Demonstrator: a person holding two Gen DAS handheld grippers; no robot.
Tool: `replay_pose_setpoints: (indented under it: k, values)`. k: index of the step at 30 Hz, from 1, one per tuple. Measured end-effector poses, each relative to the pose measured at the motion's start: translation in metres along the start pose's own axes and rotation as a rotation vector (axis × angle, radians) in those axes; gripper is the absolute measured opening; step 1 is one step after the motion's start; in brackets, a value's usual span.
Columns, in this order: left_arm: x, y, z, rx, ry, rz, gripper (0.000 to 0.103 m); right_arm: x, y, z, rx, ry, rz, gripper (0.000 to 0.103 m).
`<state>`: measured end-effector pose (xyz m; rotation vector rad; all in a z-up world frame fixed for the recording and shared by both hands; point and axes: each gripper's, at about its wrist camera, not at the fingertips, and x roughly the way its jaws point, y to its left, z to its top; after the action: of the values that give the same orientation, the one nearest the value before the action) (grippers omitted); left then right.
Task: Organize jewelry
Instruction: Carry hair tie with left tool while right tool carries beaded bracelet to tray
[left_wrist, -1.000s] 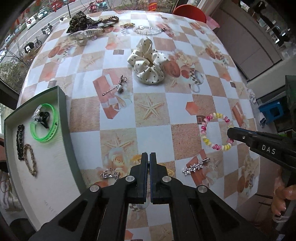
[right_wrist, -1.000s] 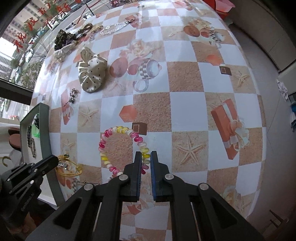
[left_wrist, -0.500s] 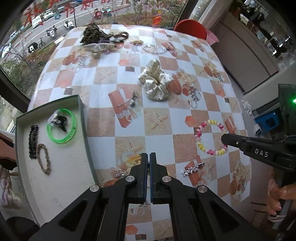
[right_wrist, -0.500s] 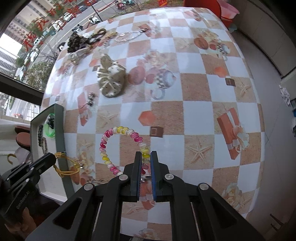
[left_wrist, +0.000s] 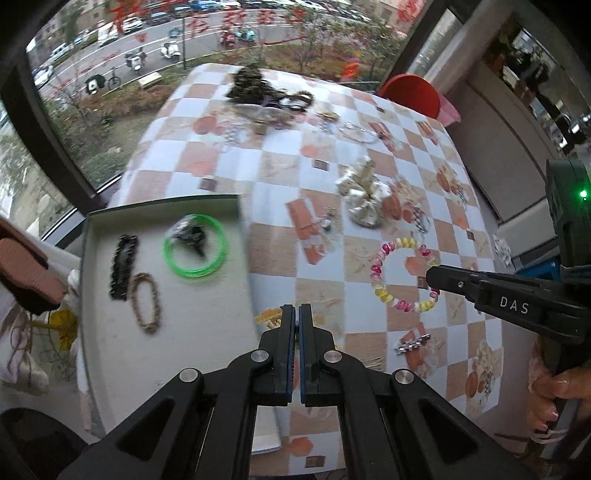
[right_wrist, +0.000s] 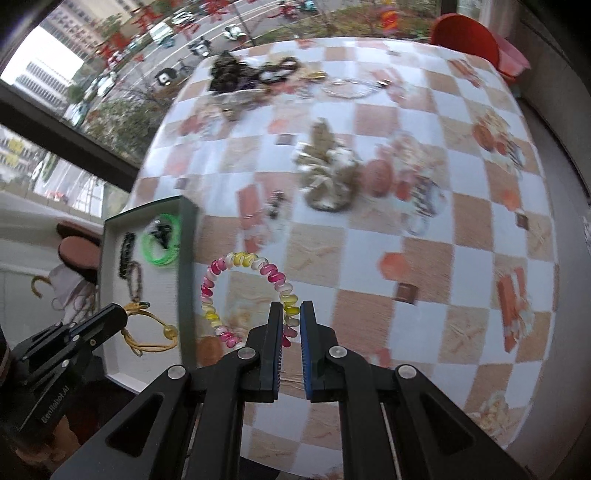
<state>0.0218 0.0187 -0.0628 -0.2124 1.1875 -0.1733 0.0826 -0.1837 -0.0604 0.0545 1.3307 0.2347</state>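
left tongs (left_wrist: 297, 308) shut | coil bracelet (left_wrist: 404, 275) in right tongs (left_wrist: 432, 275)

**Gloss, cloth and matt black**

Glossy plastic coils on the spiral bracelet (right_wrist: 243, 291), pink, yellow and clear. Beside it, the tray (right_wrist: 186, 258) looks matt, card-like, pale inside. In the tray, a green bangle (left_wrist: 195, 245) of shiny plastic. Beyond the bracelet, a soft cloth scrunchie (left_wrist: 364, 197). The table (right_wrist: 461, 229) wears smooth printed oilcloth. Both claws: matt black plastic, metal rivets.
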Motion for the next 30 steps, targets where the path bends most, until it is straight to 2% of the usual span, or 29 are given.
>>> replay_pose_setpoints:
  k: [9, 15, 24, 30]
  values:
    - [-0.018, 0.057, -0.017, -0.098, -0.03, 0.034, 0.005, 0.022, 0.069, 0.01, -0.116, 0.032, 0.047, 0.009]
    - [-0.021, 0.091, -0.031, -0.159, -0.021, 0.052, 0.005, 0.047, 0.112, 0.011, -0.189, 0.078, 0.074, 0.009]
    - [-0.007, 0.132, -0.049, -0.234, 0.021, 0.069, 0.005, 0.088, 0.163, 0.014, -0.266, 0.154, 0.099, 0.009]
    - [0.01, 0.148, -0.05, -0.253, 0.048, 0.082, 0.005, 0.112, 0.183, 0.018, -0.28, 0.191, 0.112, 0.009]
